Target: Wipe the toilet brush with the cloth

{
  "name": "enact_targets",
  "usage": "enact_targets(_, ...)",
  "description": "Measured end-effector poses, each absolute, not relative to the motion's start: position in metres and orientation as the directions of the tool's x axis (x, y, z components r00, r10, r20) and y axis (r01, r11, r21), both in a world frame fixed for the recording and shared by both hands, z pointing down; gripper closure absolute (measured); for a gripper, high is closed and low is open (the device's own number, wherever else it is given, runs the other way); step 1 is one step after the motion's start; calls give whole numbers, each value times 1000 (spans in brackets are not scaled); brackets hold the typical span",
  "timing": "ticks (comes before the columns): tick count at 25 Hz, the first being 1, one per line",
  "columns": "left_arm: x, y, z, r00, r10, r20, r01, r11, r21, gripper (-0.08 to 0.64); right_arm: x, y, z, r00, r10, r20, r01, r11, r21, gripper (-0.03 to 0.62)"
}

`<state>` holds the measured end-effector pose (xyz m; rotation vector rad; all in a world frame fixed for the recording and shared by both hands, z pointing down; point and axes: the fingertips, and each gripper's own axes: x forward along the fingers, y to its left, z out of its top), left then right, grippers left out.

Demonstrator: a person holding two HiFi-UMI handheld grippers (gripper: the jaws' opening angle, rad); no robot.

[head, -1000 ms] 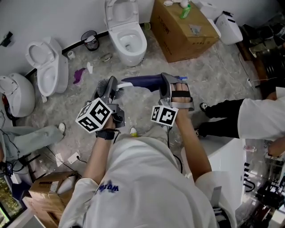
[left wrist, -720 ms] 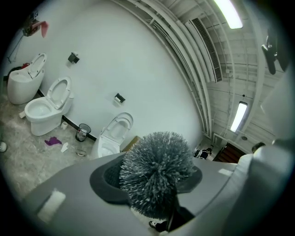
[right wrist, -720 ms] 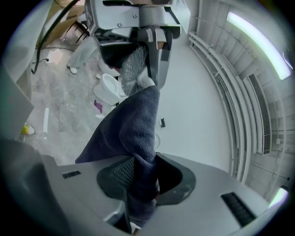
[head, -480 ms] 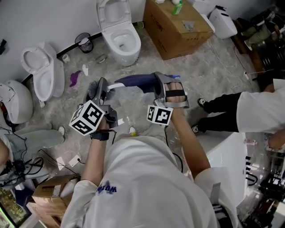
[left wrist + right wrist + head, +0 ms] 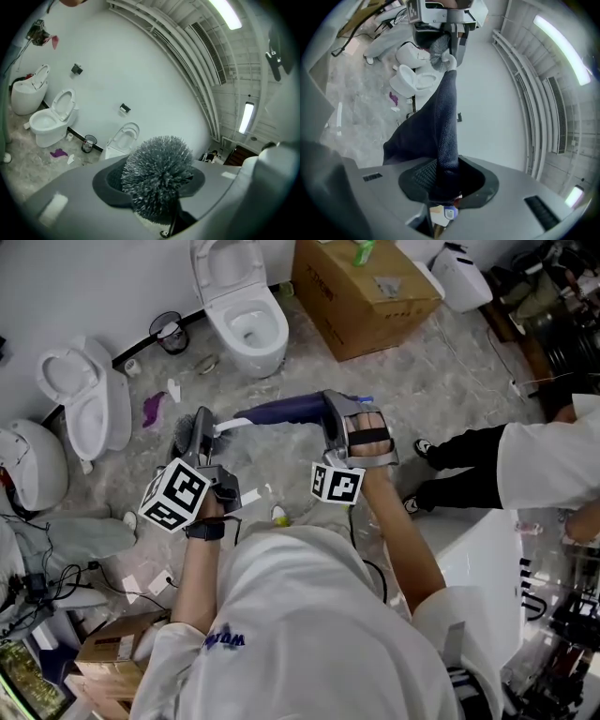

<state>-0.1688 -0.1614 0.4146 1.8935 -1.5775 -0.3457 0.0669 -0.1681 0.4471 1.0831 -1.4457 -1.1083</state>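
Observation:
The toilet brush has a grey bristle head (image 5: 187, 434) (image 5: 157, 176) and a white handle (image 5: 234, 425). My left gripper (image 5: 204, 433) (image 5: 157, 208) is shut on the brush just behind the head, which fills the gap between its jaws. A dark blue cloth (image 5: 286, 411) (image 5: 440, 122) is wrapped round the handle. My right gripper (image 5: 336, 414) (image 5: 445, 180) is shut on the cloth, and its jaws have just eased open slightly with cloth and handle still between the pads. In the right gripper view the brush head (image 5: 437, 50) and left gripper (image 5: 450, 28) show beyond the cloth.
Below me stand a white toilet (image 5: 239, 310), a second toilet (image 5: 80, 385) at the left, a small bin (image 5: 169, 334) and a cardboard box (image 5: 361, 292). A person's legs (image 5: 459, 479) reach in from the right. Scraps litter the marble floor (image 5: 281, 474).
The head view has drifted, so the toilets and box sit higher and further left. The left gripper with the brush head stands slightly further from the right gripper. Both grips hold.

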Motion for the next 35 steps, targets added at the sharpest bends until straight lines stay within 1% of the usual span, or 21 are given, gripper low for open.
enact_targets(3,-161,-158,420,255,-943,215,-799,-80,597,367,81,-173,463,-96,-971,217,-130,228,965,488)
enact_targets(5,-161,-157,425,257,-940,226,-795,-73,602,368,83,-173,466,-97,-969,227,-133,239,962,489)
enact_targets(11,-163,-160,429,272,-933,237,-789,-75,610,368,84,-173,467,-114,-967,229,-99,241,966,489)
enact_targets(18,-161,-154,435,285,-924,256,-790,-75,609,371,90,-167,472,-165,-955,247,-35,256,966,487)
enact_targets(23,-161,-152,432,290,-923,253,-794,-84,602,374,92,-161,470,-196,-949,248,-21,257,966,485)
enact_targets(26,-159,-153,429,294,-922,251,-801,-95,591,376,97,-160,472,-196,-946,258,-31,269,963,485)
enact_targets(31,-165,-150,433,296,-916,272,-815,-93,573,377,119,-157,486,-168,-929,329,-81,345,935,473)
enact_targets(35,-167,-151,434,317,-903,290,-824,-112,555,377,123,-153,492,-192,-917,350,-99,373,923,474)
